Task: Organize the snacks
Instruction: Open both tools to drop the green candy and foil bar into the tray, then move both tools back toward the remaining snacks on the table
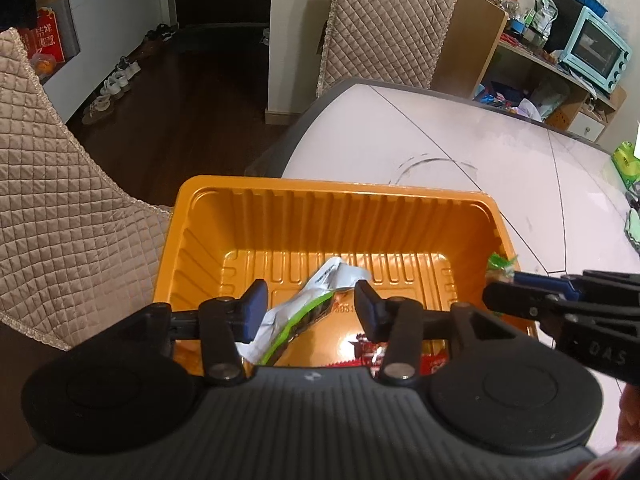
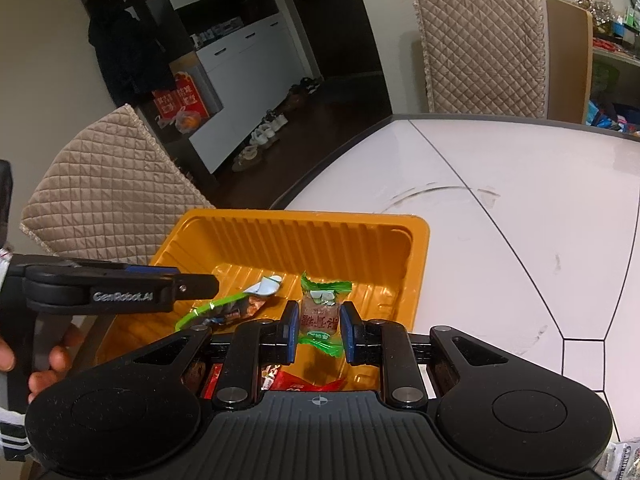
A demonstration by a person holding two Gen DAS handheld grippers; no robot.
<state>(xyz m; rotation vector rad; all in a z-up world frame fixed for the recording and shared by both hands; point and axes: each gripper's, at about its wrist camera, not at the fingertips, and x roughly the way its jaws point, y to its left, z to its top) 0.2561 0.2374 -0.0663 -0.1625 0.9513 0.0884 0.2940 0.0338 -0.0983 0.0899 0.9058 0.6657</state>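
An orange plastic tray (image 1: pixel 280 216) (image 2: pixel 360 232) sits at the white table's near corner. A silver and green snack packet (image 1: pixel 296 312) (image 2: pixel 240 304) lies in it, with a red packet (image 1: pixel 360 356) (image 2: pixel 304 380) at its near end. My left gripper (image 1: pixel 311 302) is open above the silver packet, holding nothing; it shows from the side in the right wrist view (image 2: pixel 212 284). My right gripper (image 2: pixel 319 322) is shut on a small green-ended candy (image 2: pixel 320 312) over the tray's right part. In the left wrist view the right gripper (image 1: pixel 492 292) enters from the right with the candy (image 1: pixel 500 266) at its tip.
The white table (image 1: pixel 460 152) (image 2: pixel 500 208) stretches to the right and back. Quilted chairs stand left (image 1: pixel 60 220) (image 2: pixel 104 184) and behind (image 1: pixel 384 28) (image 2: pixel 480 48). A green packet (image 1: pixel 626 164) lies at the table's right edge. A shelf with a blue oven (image 1: pixel 596 52) is at back right.
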